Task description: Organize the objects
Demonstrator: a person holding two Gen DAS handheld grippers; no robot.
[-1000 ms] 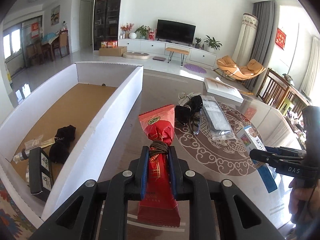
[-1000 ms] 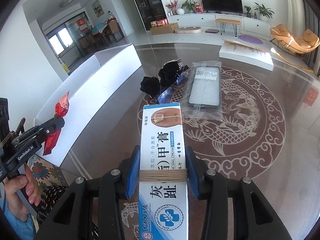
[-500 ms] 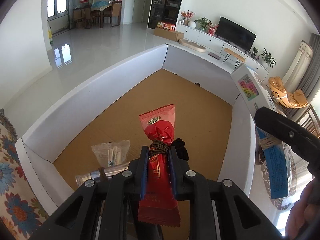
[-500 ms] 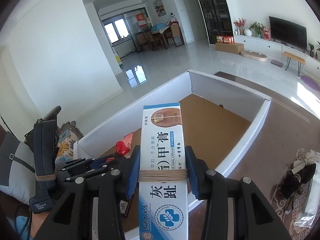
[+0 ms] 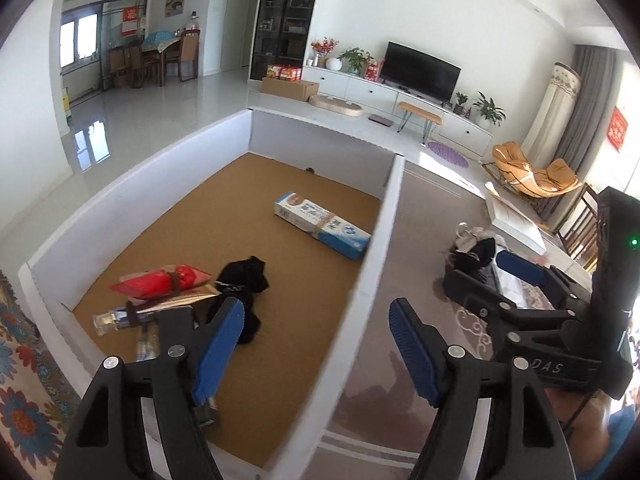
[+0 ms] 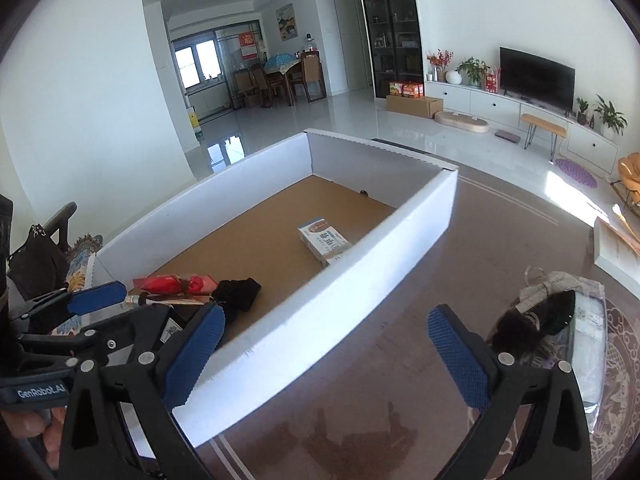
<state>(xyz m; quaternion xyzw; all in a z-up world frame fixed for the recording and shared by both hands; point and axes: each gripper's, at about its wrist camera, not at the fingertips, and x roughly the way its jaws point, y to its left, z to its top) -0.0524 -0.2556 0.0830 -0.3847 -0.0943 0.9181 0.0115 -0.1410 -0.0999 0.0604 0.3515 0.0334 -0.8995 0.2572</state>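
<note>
Left wrist view: left claw (image 5: 316,338) stood at the bottom of the frame, jaws opening with nothing between the blue pads, straddling the box's right-hand wall.
Box: white box (image 5: 394,196) with a brown floor filled the left and centre of the frame, resting on the brown table (image 5: 424,240).
Nail cream carton: blue-and-white nail cream carton (image 5: 322,225) lay flat on the box floor in mid-frame; its long axis ran from upper left to lower right, the lower-right end close to or touching the wall; which, I could not tell.
Red packet: red packet (image 5: 160,281) lay at lower left inside the box, long axis nearly level across the frame, atop a small bottle (image 5: 114,319).
Black cloth: black cloth (image 5: 244,280) lay just right of the packet.
Right claw, seen from the left: right claw (image 5: 484,276) at the right edge, outside the box, pads apart and empty.
Right wrist view: right claw (image 6: 326,354) at the bottom, jaws opening, nothing between them.
Carton from this side: nail cream carton (image 6: 324,241) partly hidden behind the near wall, pointing toward the upper left.
Only this view showed: left claw (image 6: 96,298) from outside at lower left, over the box's near corner; a bag (image 6: 34,256) at the left edge; a wrapped dark bundle (image 6: 540,320) on the table at right.
</note>
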